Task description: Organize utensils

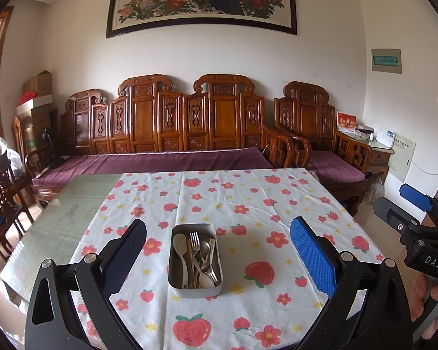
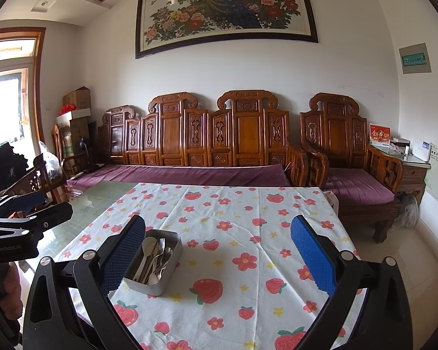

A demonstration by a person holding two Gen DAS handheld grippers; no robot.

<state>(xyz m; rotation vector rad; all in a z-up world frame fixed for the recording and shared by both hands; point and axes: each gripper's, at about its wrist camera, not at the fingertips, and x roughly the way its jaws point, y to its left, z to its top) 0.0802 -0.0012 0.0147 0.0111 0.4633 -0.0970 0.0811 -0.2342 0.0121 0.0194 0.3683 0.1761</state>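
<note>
A metal tin (image 1: 195, 287) holding a fork, several metal spoons and white spoons (image 1: 200, 258) sits on the strawberry-print tablecloth (image 1: 242, 204). My left gripper (image 1: 219, 258) hangs open above the cloth, its fingers to either side of the tin and not touching it. In the right wrist view the same tin (image 2: 160, 287) lies just right of the left finger of my right gripper (image 2: 219, 255), which is open and empty. The right gripper (image 1: 406, 210) also shows at the right edge of the left wrist view, held by a hand.
Bare glass tabletop (image 1: 58, 218) lies left of the cloth. A carved wooden sofa with purple cushions (image 1: 166, 157) stands behind the table, with an armchair (image 1: 321, 145) to its right. Wooden chairs (image 1: 3, 198) crowd the left side. Tiled floor (image 2: 408, 262) shows to the right.
</note>
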